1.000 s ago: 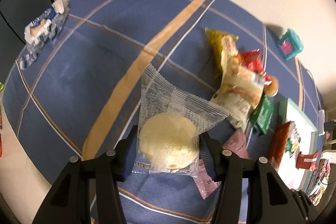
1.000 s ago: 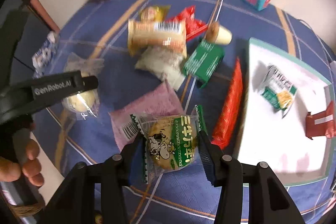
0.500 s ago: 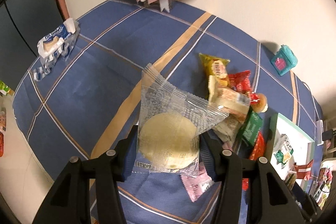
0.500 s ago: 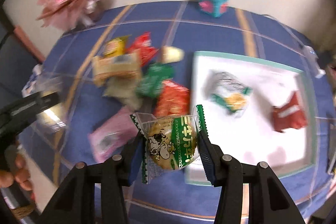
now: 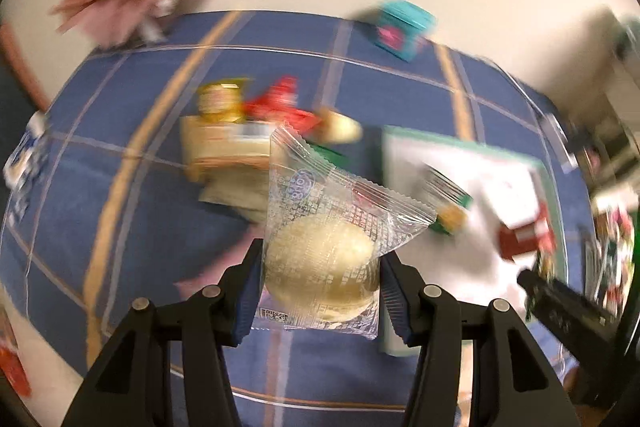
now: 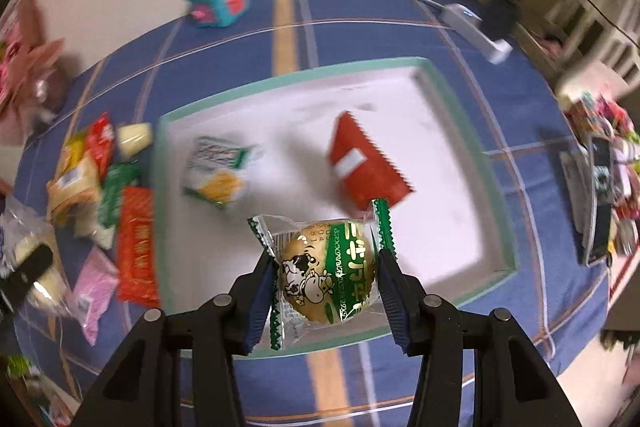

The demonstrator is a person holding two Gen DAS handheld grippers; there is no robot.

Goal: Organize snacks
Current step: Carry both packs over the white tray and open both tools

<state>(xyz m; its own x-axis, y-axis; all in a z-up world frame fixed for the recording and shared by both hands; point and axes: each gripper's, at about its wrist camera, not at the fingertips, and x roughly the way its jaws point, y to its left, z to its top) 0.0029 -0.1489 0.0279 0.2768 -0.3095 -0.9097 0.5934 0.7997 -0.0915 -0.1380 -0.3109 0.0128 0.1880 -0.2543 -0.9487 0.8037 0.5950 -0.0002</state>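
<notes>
Carrying both snacks to the white tray (image 6: 472, 147): right claw (image 6: 326, 277) is gripping the cow-print cookie pack (image 6: 328, 275) over the tray's near edge; left claw (image 5: 320, 285) is clamping the clear-wrapped round cake (image 5: 320, 267), short of it. Clear the rim, release low.

Clear-wrapped pale bun (image 5: 320, 267) aloft; green cow-print bun (image 6: 328, 271) above white tray (image 6: 496, 227)
</notes>
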